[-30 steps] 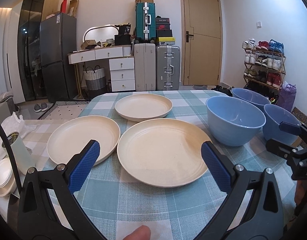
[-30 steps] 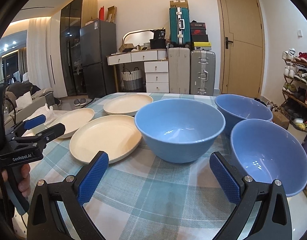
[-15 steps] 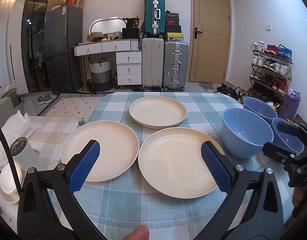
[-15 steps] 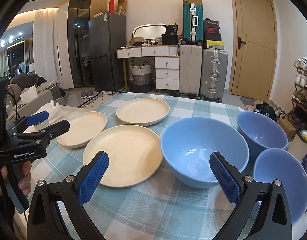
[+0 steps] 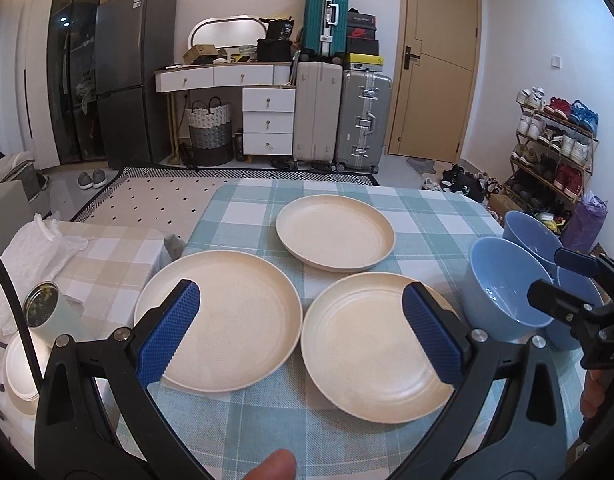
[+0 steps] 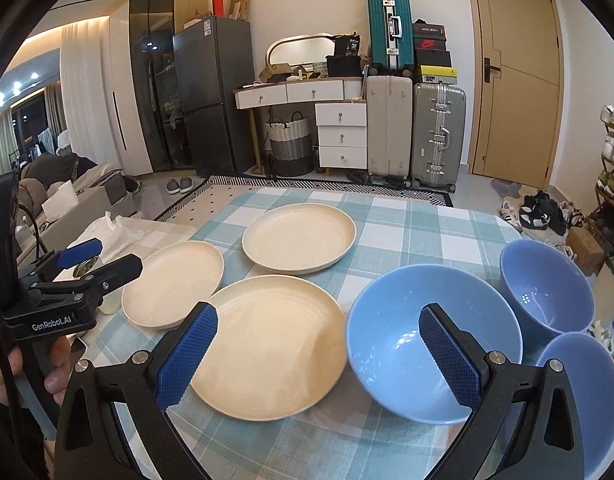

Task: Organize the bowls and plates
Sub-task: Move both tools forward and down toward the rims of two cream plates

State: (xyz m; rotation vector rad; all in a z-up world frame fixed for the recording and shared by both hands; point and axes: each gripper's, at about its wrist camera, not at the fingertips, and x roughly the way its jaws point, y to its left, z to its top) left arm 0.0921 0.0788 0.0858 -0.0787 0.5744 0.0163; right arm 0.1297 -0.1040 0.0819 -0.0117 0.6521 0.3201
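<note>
Left hand-held gripper (image 5: 301, 338): your jaws are spread wide with nothing between them; the blue pads (image 5: 169, 330) carry a fine diamond-knurled texture on black plastic arms.
Right hand-held gripper (image 6: 319, 356): yours is equally wide open and holds nothing.
Table (image 6: 423, 224): covered in a woven teal-and-white checked cloth.
Near-right cream round plate (image 5: 377, 342): matte, shallow, with faint concentric rings, lying just ahead of your left hand-held gripper's right finger; it holds nothing.
Near-left cream round plate (image 5: 227, 320): smooth and flat-bottomed with a low rim, just ahead of the left finger and close beside the ringed plate; empty.
Far cream round plate (image 5: 335, 238): same matte finish, farther ahead, between the two fingers; empty.
Large glossy blue bowl (image 6: 431, 340): deep and rounded, directly ahead of your right hand-held gripper's right finger, beside the ringed plate; empty.
Two smaller blue bowls (image 6: 547, 294): glossy, standing right of the large bowl, one behind the other; both empty.
</note>
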